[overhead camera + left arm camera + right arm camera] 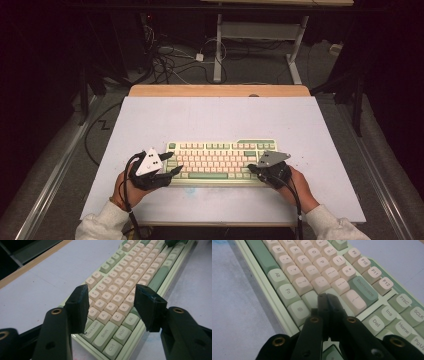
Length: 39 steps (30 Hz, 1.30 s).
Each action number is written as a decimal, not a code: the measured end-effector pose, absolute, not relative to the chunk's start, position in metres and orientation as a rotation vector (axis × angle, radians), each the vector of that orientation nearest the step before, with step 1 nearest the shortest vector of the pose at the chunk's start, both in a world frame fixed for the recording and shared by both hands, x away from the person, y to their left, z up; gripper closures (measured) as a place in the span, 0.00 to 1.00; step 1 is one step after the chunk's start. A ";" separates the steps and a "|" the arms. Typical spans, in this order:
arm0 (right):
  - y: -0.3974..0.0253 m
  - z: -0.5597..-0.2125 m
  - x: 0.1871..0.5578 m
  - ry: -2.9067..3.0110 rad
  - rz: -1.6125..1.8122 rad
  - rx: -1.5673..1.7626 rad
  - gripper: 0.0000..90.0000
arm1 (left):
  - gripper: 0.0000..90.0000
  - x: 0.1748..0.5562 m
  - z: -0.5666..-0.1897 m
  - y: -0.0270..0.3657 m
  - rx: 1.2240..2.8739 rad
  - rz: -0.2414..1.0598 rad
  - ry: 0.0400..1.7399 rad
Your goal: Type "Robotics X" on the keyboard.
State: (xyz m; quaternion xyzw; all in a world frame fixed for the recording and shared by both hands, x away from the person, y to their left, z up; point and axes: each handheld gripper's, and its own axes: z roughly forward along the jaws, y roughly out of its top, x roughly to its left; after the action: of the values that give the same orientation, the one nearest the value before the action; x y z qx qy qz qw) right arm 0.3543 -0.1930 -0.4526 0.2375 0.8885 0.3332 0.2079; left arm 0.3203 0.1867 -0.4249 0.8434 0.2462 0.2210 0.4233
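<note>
I see the green and cream keyboard (220, 162) lying on the white board (210, 120), near its front edge. My left gripper (169, 164) stands with jaws spread wide at the keyboard's left end; in the left gripper view the Q, A and Z keys show between them. My right gripper (327, 300) has its jaws pressed together, holding nothing, above the keys at the right end, near Backspace (363, 290). Its tips hide the key under them, so I cannot tell if they touch it. Far of the keyboard, the board lies bare.
</note>
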 end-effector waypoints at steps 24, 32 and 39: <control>-0.193 -0.453 0.354 2.474 0.924 0.644 1.00 | 0.97 0.324 -0.425 0.184 2.170 0.518 0.667; -0.193 -0.452 0.353 2.472 0.919 0.644 1.00 | 0.97 0.327 -0.422 0.178 2.192 0.506 0.674; -0.193 -0.452 0.353 2.474 0.916 0.644 1.00 | 0.97 0.333 -0.421 0.171 2.203 0.493 0.668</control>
State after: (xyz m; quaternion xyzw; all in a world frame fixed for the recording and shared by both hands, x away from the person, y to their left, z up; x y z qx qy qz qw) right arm 0.3532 -0.1930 -0.4524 0.2319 0.8905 0.3296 0.2113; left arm 0.3327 0.1713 -0.4207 0.8642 0.2619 0.1935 0.3836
